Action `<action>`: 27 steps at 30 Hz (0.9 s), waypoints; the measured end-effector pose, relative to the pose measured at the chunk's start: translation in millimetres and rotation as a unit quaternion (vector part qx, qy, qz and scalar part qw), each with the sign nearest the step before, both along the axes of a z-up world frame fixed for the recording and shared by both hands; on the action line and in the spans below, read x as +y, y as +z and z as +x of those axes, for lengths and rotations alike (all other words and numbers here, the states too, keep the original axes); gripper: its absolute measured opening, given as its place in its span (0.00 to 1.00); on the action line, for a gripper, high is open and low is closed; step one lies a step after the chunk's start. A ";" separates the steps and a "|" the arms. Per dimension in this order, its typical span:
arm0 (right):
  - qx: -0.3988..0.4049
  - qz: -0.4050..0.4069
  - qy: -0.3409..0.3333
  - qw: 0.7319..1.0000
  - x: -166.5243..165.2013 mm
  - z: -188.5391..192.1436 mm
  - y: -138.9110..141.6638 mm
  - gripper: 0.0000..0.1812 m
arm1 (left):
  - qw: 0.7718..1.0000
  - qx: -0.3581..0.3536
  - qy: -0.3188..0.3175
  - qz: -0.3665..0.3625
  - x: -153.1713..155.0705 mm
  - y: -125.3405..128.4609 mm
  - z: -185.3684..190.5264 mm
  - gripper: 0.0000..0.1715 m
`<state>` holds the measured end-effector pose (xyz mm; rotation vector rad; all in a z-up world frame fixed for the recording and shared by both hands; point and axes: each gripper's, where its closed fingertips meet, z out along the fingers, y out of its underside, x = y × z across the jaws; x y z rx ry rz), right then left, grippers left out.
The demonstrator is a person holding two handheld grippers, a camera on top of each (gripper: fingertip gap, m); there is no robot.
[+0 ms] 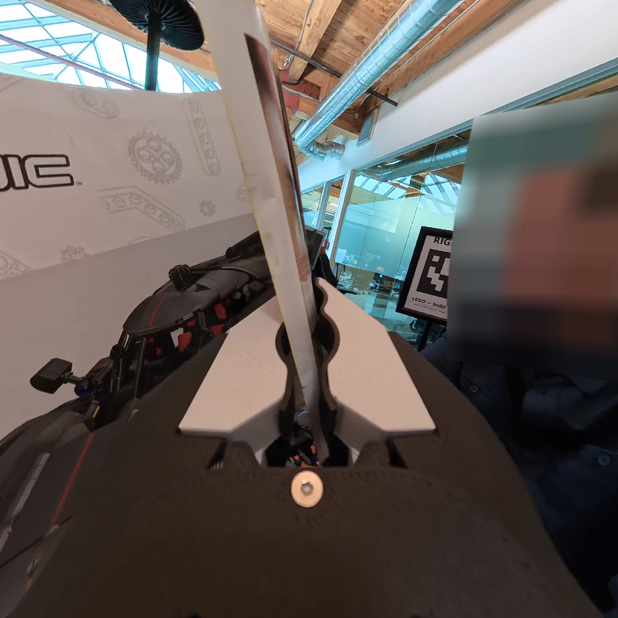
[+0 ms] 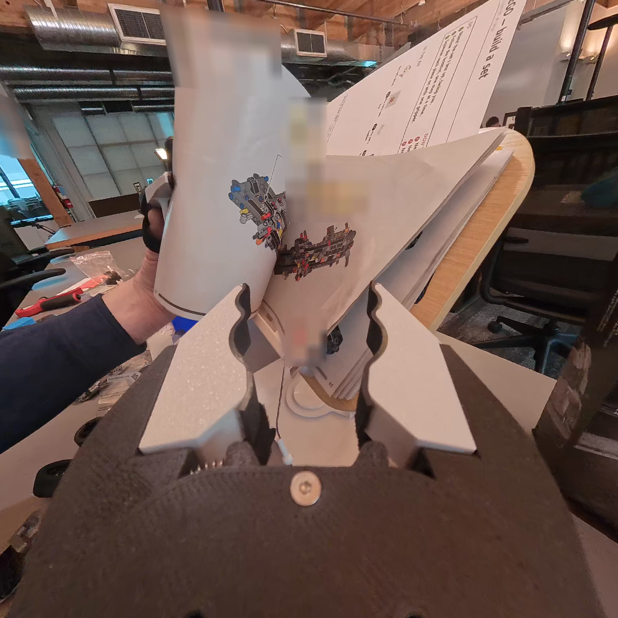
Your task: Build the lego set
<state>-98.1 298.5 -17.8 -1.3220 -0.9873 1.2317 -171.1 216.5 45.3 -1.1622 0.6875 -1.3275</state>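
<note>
both pairs of white fingers sit closest. left gripper (image 1: 309, 337) has its fingers clamped on the edge of an instruction booklet (image 1: 267, 187), whose pages rise up between them, the cover's printed car off to their left. right gripper (image 2: 309, 321) has its fingers apart, holding nothing; just beyond them the open booklet (image 2: 384, 214) leans on a wooden stand (image 2: 485, 234) on the counter (image 2: 495, 374), a hand (image 2: 140, 301) curling one page back to their left.

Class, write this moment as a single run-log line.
left tool: shut on manual pages | right tool: open, empty | manual pages: lifted, curled mid-turn | booklet: open on wooden stand
</note>
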 end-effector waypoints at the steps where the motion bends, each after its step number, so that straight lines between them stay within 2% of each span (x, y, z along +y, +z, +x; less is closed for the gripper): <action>1: 0.000 -0.001 0.000 1.000 0.3 0.0 -0.3 0.38 | 1.000 -0.001 -0.002 0.001 0.0 0.2 0.3 0.02; 15: 0.003 -0.007 0.003 1.000 0.9 0.4 -1.1 0.38 | 1.000 -0.008 -0.025 -0.003 3.8 -3.3 9.9 0.05; 27: 0.004 -0.011 0.005 1.000 1.6 0.1 -2.1 0.38 | 1.000 -0.001 -0.019 -0.011 12.6 -7.4 15.4 0.06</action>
